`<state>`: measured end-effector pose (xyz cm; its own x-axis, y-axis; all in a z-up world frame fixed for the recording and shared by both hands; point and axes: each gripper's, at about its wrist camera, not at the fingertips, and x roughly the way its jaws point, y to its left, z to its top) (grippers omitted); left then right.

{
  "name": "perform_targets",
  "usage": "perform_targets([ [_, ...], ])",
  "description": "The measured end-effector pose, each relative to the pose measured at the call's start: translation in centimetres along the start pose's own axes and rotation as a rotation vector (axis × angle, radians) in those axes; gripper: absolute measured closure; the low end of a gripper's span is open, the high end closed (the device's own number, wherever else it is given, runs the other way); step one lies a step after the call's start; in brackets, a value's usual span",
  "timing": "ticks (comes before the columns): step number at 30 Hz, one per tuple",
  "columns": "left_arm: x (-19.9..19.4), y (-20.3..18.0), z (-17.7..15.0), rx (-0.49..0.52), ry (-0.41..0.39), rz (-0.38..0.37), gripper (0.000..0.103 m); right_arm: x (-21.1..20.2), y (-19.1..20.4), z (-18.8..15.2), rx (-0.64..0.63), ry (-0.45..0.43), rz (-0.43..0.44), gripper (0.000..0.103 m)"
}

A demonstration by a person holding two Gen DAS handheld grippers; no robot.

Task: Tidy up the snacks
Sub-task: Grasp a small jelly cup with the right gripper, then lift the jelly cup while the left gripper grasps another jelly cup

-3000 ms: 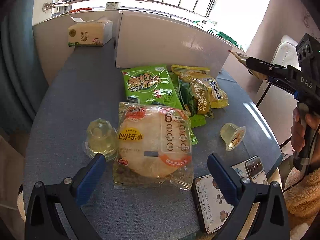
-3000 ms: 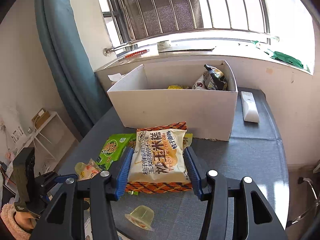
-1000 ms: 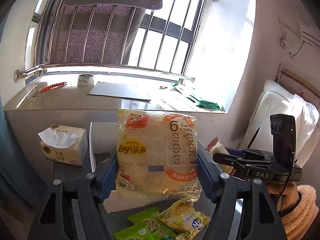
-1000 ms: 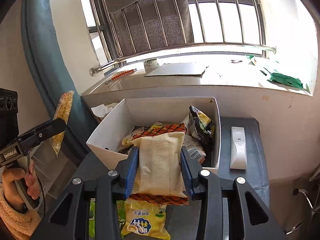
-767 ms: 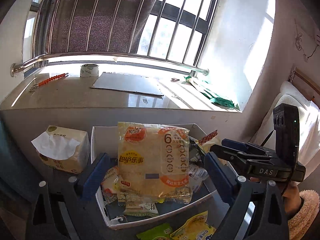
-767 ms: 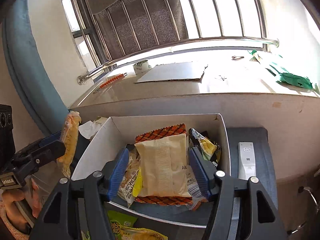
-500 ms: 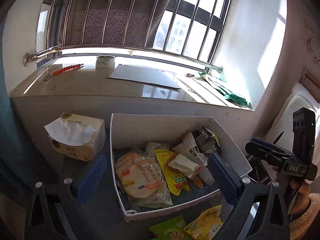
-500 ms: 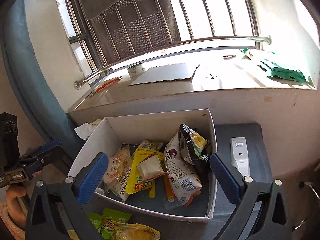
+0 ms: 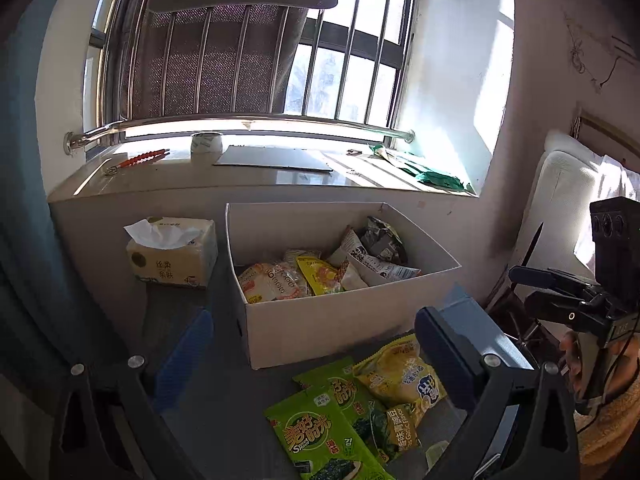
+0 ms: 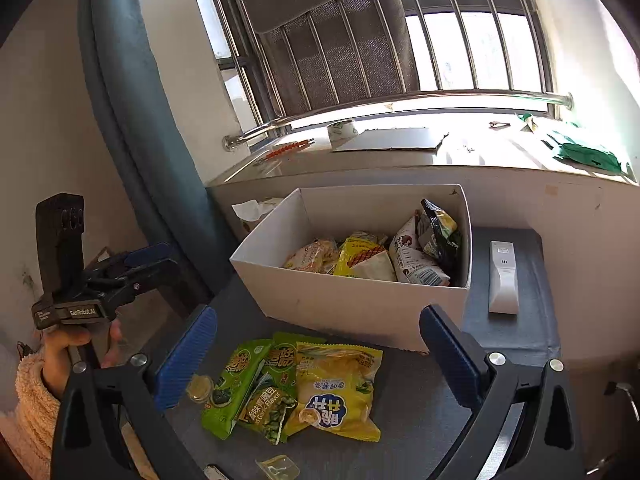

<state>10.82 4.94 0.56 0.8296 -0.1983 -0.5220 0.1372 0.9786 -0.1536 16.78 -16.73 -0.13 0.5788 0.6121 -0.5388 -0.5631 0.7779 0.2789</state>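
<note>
Both grippers up over the near edge of the table and both empty: the left gripper (image 9: 314,354) has its blue pads spread wide with nothing between them, and the right gripper (image 10: 318,354) stands just as wide, nothing in it either. Each tool is held in a hand, a fluffy cream sleeve (image 10: 30,404) showing at the left one.

Right below them, loose snacks lie on the grey tabletop (image 10: 420,396): two green seaweed packs (image 9: 320,436) overlapping, a small garlic-flavour pack (image 10: 266,406) lying on top of them, and a yellow bag (image 10: 340,392) touching their right side. Two little jelly cups sit nearest of all, one (image 10: 200,386) by the green packs, one (image 10: 278,468) at the very front edge.

Just behind that pile, the white cardboard box (image 10: 352,300), open-topped and already holding snacks: a Lay's bag (image 9: 272,282) at the left, a yellow pack (image 9: 320,276) mid-box, a white bag (image 10: 412,264) and a dark one (image 10: 438,226) leaning against the right wall.

Beside the box, a tissue pack (image 9: 174,256) on one side, a white remote (image 10: 503,276) on the other. Beyond, the sunlit windowsill (image 9: 280,178) and the barred window (image 9: 256,56).
</note>
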Motion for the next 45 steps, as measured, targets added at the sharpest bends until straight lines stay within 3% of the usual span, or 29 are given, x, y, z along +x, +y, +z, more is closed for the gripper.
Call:
perform_targets([
  [7, -3.2, -1.7, -7.9, -0.032, 0.04, 0.017, 0.0, -1.9, 2.0, -8.6, 0.018, 0.051, 0.015, 0.0],
  [14, -3.7, -1.9, -14.6, -0.087, 0.118, 0.01, 0.0, -1.0, 2.3, -15.7, 0.079, 0.178, 0.002, 0.0],
  [18, -3.2, -1.5, -16.2, -0.13, 0.161, 0.016, 0.0, 0.1, 2.3, -16.4, 0.09, 0.213, 0.009, 0.0],
  [29, -2.7, -1.6, -16.0, -0.115, 0.158, 0.017, 0.0, 4.0, 3.1, -15.3, 0.065, 0.272, -0.056, 0.0],
  [36, -2.7, -0.1, -16.0, -0.156, 0.156, 0.04, 0.0, 7.3, 5.0, -15.4, -0.071, 0.348, -0.127, 0.0],
  [38, -2.7, 0.4, -16.0, -0.166, 0.154, 0.049, 0.0, 7.7, 5.3, -15.4, -0.093, 0.347, -0.106, 0.006],
  [39, -2.7, 0.6, -16.0, -0.171, 0.155, 0.05, 0.0, 7.6, 5.5, -15.3, -0.106, 0.337, -0.114, 0.033],
  [40, -2.6, 0.8, -16.0, -0.174, 0.155, 0.054, 0.0, 7.5, 5.6, -15.2, -0.124, 0.331, -0.134, 0.051],
  [45, -2.1, 1.5, -15.9, -0.162, 0.17, 0.07, 0.0, 6.8, 5.1, -15.4, -0.086, 0.325, -0.084, 0.053],
])
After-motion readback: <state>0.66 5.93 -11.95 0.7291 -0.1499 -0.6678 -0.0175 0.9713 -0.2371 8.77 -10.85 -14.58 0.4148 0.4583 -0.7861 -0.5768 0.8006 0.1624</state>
